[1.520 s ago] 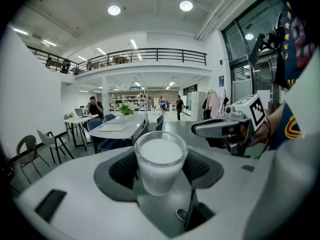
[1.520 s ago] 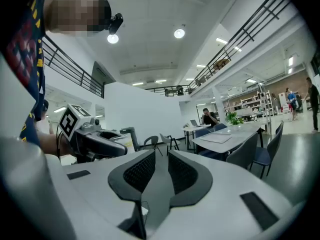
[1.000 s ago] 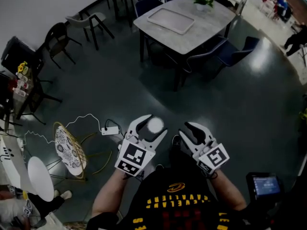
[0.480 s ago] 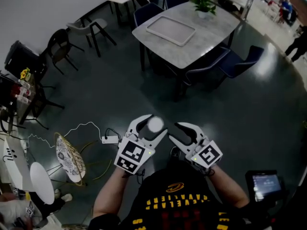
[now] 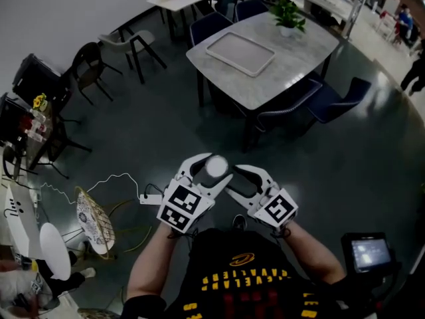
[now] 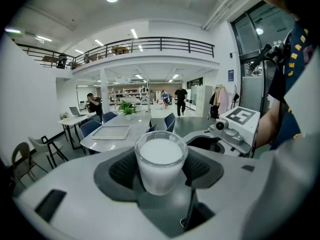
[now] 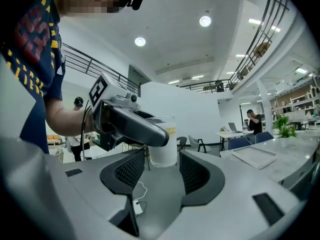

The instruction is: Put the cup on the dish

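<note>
Clamping round translucent cup — ribbed pads

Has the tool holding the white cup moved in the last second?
Yes. The left tool, shut on the cup, has gone forward toward the grey table; the white power socket on the floor now lies further behind it.

1. A grey table stands at one o'clock in the head view.
2. On it lie a pale rectangular tray toward its ten-o'clock end and a potted plant at its twelve-o'clock edge.
3. The dark floor carries blue chairs round the table, and at eight o'clock a white cable ending in what looks like a small power block.
</note>
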A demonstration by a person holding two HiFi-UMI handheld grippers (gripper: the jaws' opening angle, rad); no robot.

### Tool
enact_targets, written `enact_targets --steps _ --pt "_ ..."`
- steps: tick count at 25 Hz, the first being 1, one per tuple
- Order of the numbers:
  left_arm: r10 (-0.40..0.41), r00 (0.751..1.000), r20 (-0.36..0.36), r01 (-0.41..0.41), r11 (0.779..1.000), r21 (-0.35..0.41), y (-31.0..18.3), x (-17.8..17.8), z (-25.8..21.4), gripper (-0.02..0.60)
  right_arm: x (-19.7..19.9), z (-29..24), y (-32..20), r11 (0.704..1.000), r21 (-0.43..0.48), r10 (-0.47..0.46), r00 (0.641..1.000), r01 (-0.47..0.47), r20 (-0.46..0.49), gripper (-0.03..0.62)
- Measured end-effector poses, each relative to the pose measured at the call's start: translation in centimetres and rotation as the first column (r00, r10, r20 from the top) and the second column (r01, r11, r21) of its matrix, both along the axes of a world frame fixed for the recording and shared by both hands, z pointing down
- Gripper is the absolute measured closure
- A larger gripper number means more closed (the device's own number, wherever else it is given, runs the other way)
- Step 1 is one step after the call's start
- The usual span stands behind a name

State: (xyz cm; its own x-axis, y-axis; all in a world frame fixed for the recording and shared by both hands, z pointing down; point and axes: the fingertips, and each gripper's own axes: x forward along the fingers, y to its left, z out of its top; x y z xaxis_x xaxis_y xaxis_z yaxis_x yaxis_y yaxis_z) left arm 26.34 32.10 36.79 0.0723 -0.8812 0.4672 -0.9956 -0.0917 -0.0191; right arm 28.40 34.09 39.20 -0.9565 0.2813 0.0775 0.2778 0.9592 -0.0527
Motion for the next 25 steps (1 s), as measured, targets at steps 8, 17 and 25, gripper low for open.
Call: enact_targets --steps 8,17,25 --pt "-0.012 1.000 -0.006 0.012 1.000 0.003 -2.6 -1.8 -0.3 0.318 -3.9 0.0 -1.6 0.998 0.045 0.038 0.999 -0.039 0.024 0.350" --pt "0.020 0.998 -0.055 -0.019 1.000 0.022 -6.7 -5.2 -0.3 0.318 -8.0 -1.7 -6.0 0.990 0.062 0.125 0.989 -0.130 0.075 0.358" --pt "0.057 0.996 -0.062 -0.055 0.998 0.035 -9.8 -10.2 -1.2 0.318 -13.1 -2.3 -9.2 0.980 0.061 0.185 0.980 -0.189 0.071 0.362"
